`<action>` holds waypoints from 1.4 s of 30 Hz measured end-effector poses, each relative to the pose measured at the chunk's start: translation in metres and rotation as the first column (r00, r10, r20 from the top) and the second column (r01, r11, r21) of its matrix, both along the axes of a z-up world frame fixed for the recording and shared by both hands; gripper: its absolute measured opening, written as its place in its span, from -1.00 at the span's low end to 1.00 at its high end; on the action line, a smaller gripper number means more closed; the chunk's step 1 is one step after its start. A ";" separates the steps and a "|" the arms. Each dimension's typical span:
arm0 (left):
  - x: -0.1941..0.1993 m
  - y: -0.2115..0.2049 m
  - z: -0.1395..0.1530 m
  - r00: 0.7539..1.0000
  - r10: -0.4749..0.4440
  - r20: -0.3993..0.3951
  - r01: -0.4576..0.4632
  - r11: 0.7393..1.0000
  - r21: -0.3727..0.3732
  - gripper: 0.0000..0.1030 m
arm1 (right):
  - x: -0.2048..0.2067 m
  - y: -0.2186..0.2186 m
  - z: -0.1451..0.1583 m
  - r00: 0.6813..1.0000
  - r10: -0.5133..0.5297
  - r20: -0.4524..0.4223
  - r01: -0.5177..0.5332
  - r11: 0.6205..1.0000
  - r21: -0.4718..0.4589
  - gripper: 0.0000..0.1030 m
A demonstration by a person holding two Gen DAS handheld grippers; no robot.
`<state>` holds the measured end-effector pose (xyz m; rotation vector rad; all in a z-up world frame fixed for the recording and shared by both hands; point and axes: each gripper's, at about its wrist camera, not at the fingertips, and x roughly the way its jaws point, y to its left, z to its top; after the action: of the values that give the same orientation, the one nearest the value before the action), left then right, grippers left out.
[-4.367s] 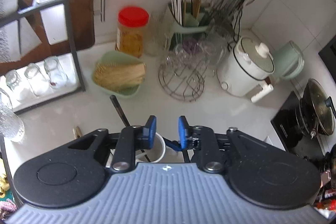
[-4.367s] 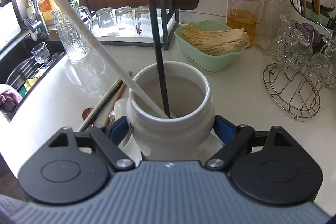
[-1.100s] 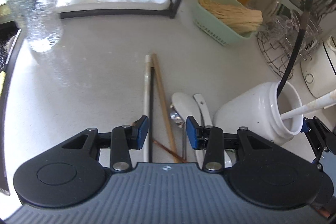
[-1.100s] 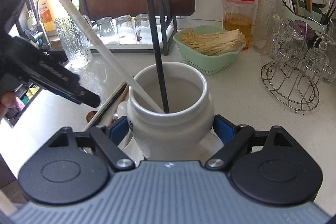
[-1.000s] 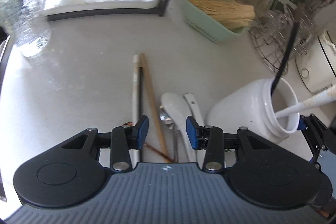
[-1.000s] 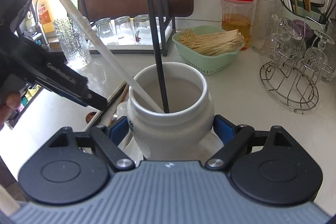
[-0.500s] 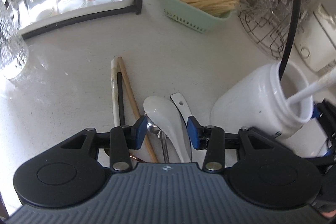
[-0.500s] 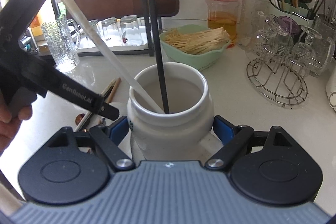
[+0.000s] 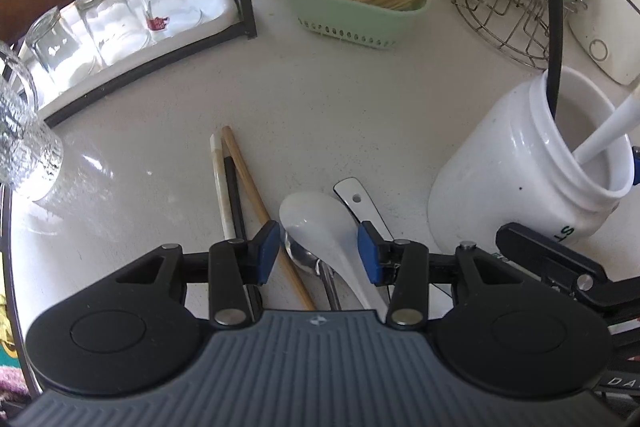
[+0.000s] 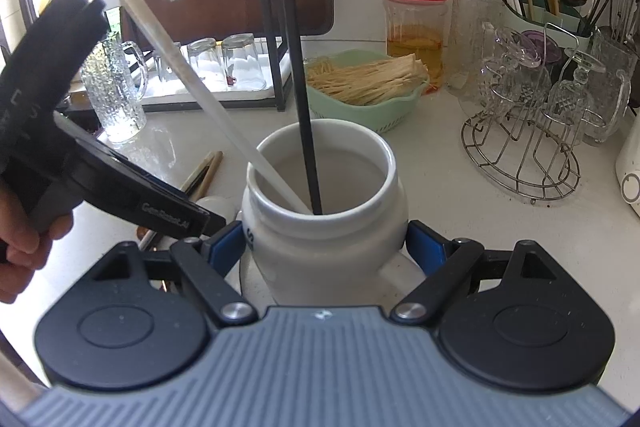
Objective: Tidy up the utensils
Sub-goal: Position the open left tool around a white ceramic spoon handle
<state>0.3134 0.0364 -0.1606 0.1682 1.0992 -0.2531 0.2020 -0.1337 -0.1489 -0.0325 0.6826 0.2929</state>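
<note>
Left wrist view: left hand-held gripper (image 9: 318, 253) hangs half-open and empty over the white spoon (image 9: 320, 223) at lower centre of the tabletop (image 9: 320, 99), handle running toward the camera. Right hand-held gripper (image 10: 326, 247) clamps the jar (image 10: 324, 227).

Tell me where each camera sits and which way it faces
Left wrist: on the left claw, facing steeply down at the white spoon and chopsticks; its open fingers show.
Right wrist: on the right claw, facing forward and down, clamped on the white jar; a hand shows.
Shared: jar, green basket.
</note>
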 end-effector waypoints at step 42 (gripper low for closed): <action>-0.016 0.020 0.010 0.990 0.143 0.000 -0.142 0.984 -0.104 -0.65 | 0.009 -0.003 0.000 0.997 0.080 0.004 -0.080 0.997 -0.017 0.73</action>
<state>0.2975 0.0559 -0.1502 -0.0025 1.0822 -0.1807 0.2107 -0.1369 -0.1490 -0.0765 0.6806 0.3643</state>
